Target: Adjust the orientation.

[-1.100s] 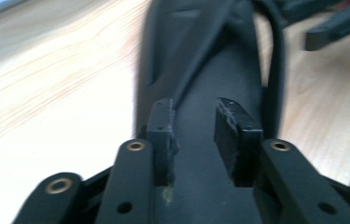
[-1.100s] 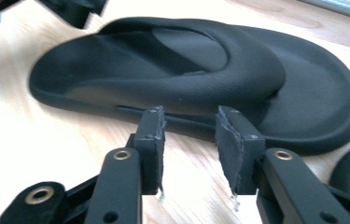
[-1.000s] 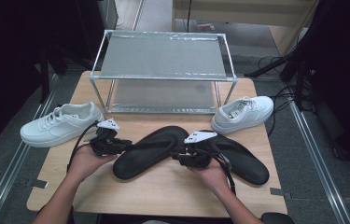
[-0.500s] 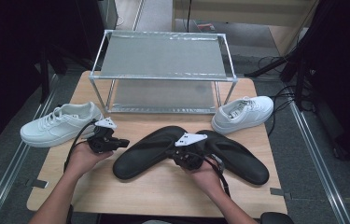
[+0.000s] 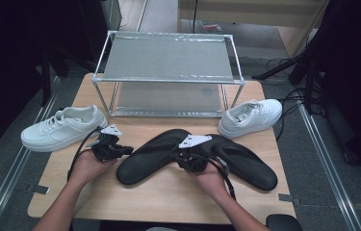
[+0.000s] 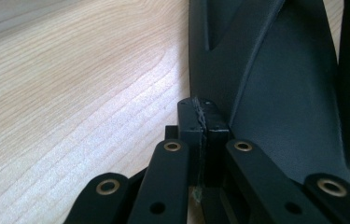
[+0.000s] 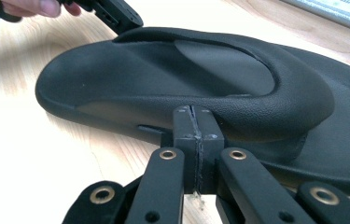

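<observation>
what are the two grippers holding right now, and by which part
Nothing. The left gripper and the right gripper both have their jaws shut with nothing between them, next to the black slippers on the table.

Lab, wooden table (image 5: 168,192), metal rack (image 5: 168,62), cables (image 5: 289,103)

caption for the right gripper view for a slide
Shut right gripper at the edge of a large black foam slipper on the light wooden table.

High view down over the table (image 5: 168,192); both gripper views close, level, sharing the black slipper (image 5: 149,156).
</observation>
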`<state>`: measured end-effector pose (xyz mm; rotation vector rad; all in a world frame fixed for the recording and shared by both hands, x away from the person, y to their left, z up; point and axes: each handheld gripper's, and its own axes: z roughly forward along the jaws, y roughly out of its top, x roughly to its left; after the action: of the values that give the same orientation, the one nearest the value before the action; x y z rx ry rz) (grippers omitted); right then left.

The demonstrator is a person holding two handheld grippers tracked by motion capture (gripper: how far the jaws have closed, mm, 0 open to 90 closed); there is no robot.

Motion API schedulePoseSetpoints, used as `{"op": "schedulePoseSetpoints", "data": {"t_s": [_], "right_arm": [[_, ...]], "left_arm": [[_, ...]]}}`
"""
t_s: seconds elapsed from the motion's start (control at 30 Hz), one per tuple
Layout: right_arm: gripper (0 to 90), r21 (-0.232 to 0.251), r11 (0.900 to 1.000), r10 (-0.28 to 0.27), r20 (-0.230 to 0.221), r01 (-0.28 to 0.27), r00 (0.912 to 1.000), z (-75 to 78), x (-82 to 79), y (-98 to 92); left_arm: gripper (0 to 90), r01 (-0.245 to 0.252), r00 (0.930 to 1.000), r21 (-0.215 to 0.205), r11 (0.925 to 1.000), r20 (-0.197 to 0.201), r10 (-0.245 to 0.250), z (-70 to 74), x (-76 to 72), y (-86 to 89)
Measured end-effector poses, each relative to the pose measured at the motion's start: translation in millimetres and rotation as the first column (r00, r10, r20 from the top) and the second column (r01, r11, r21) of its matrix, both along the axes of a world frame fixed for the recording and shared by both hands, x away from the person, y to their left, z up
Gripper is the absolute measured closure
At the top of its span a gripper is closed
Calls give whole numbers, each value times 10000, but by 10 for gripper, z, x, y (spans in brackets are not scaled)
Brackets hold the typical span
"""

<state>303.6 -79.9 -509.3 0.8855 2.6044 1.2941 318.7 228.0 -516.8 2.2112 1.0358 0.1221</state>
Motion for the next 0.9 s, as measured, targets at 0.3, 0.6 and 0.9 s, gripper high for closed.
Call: {"op": "schedulePoseSetpoints", "data": {"t_s": [0.3,0.6,0.9], "right_arm": [[897,146,9998,101,-296,-97,9995,-2,52,13],[897,304,9994,153,-630,-134,9979,0,97,4],[897,258,9996,82,-661,-65,9978,6,147,-7]], "left_arm": [[900,-39,9998,-264,9996,-202,33,-17,-92,48],[900,32,9992,-367,9993,-385,-46,-19,-175,48],[900,175,9989,-309,9994,-426,-188,-15,-299,-20]]}}
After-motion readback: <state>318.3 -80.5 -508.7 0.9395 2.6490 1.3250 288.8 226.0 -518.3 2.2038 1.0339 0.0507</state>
